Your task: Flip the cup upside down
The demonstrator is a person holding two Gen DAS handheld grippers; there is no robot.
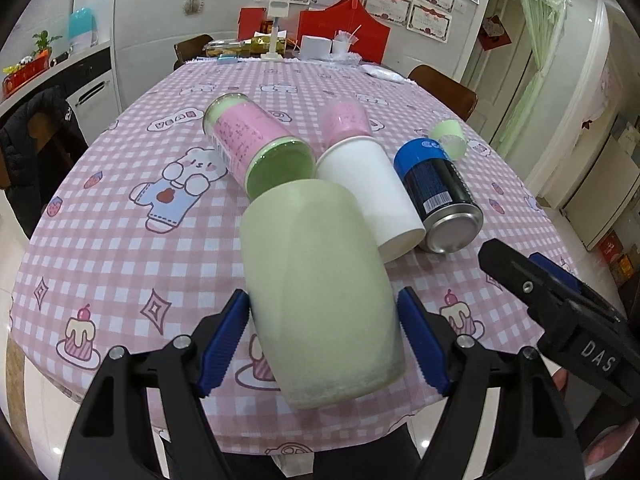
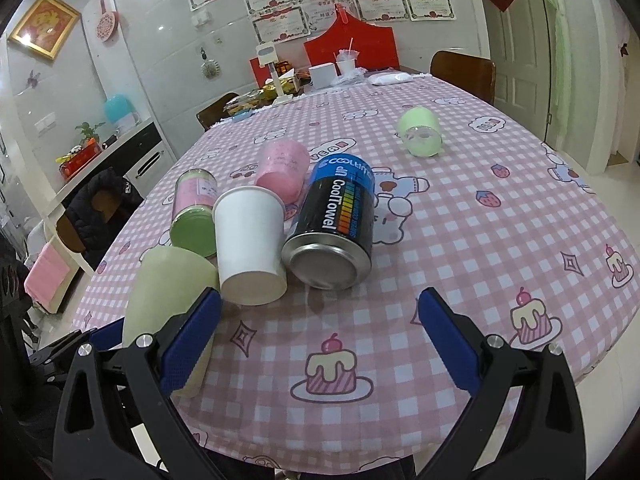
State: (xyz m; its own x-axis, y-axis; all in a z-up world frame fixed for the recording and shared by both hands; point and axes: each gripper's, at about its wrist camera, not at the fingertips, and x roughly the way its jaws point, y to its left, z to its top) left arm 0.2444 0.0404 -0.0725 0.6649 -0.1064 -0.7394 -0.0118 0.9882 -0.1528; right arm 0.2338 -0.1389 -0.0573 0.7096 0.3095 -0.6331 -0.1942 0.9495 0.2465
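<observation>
A pale green cup (image 1: 320, 292) stands upside down on the pink checked tablecloth (image 1: 120, 248), tilted slightly. My left gripper (image 1: 324, 340) has its blue pads on either side of the cup, touching it. In the right wrist view the same cup (image 2: 168, 292) sits at the left, partly behind my left finger. My right gripper (image 2: 320, 340) is open and empty above the tablecloth (image 2: 480, 240); it also shows in the left wrist view (image 1: 560, 300) at the right.
Behind the cup lie a white paper cup (image 1: 372, 192), a green-lidded pink jar (image 1: 256, 148), a pink cup (image 1: 346, 122), a blue and black can (image 1: 440, 192) and a small green cup (image 1: 450, 138). Boxes and chairs stand at the table's far end.
</observation>
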